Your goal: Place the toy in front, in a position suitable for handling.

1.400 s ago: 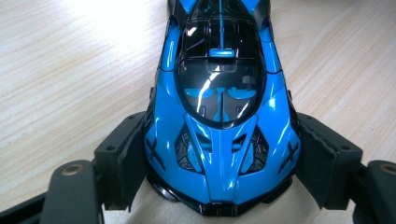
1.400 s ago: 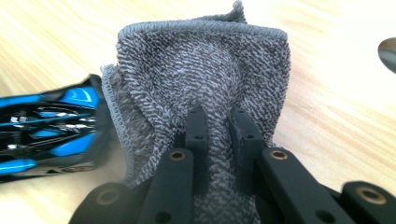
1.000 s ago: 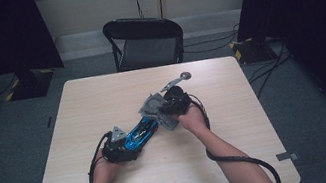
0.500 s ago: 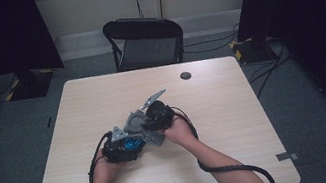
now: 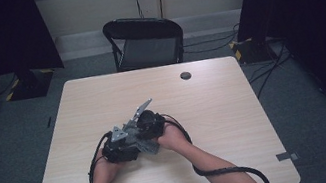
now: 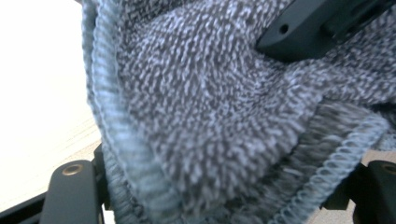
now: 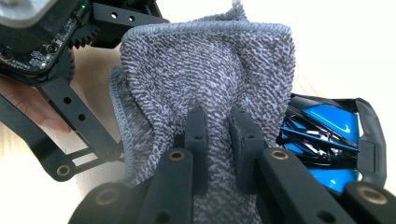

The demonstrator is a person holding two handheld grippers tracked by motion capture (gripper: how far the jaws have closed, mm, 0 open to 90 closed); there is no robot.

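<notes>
A grey knitted cloth (image 7: pixel 205 60) with a pale stitched hem is pinched between the pads of my right gripper (image 7: pixel 217 123), which is shut on it. The cloth drapes over a glossy blue and black object (image 7: pixel 327 135) that shows at its right edge. My left gripper (image 6: pixel 224 196) has its jaws wide apart, gripping the cloth-covered object, with the cloth (image 6: pixel 201 93) bulging between them. One black finger (image 6: pixel 303 32) of the right gripper presses into the cloth from above. In the high view both grippers, left (image 5: pixel 122 147) and right (image 5: pixel 141 136), meet over the table's near left half.
The light wooden table (image 5: pixel 235 109) carries a small black round disc (image 5: pixel 185 75) near its far edge. A black folding chair (image 5: pixel 147 43) stands behind the table. Cables trail from both grippers along the person's forearms.
My right gripper has come toward the person and to the left with the cloth, closing on the left gripper. The blue object, seen in the high view a second ago, is now covered.
</notes>
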